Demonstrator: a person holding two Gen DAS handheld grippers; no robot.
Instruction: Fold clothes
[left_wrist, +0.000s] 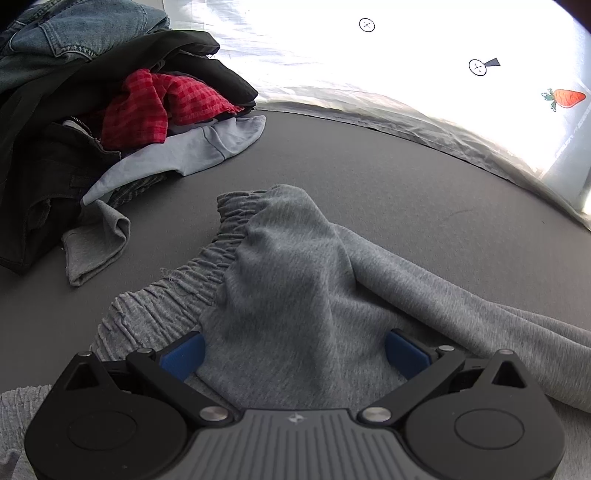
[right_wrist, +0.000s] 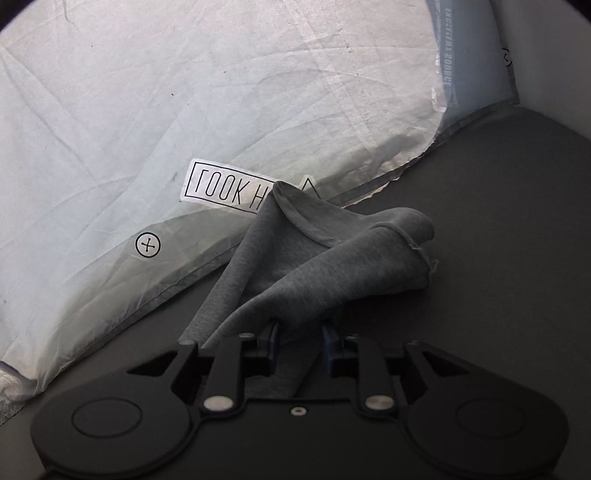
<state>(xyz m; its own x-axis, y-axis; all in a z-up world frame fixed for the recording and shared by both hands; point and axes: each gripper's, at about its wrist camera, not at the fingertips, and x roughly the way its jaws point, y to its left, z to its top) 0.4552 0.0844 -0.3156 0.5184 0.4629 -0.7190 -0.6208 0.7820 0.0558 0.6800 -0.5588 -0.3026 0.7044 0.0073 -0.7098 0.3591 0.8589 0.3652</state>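
While the left gripper (left_wrist: 293, 350) stands open over the grey sweatpants (left_wrist: 295, 266), the right gripper (right_wrist: 300, 341) loosely straddles a leg end, needing closure before folding

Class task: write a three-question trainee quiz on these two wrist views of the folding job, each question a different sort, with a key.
1. True or false: the left gripper has its jaws wide apart over the grey sweatpants.
2. Multiple choice: the red checked cloth lies (A) in the pile of clothes, (B) flat on the mat, (C) in the right gripper.
3. Fill in: the right gripper has grey ____ between its fingers.

Key: 1 true; 2 A; 3 fabric.
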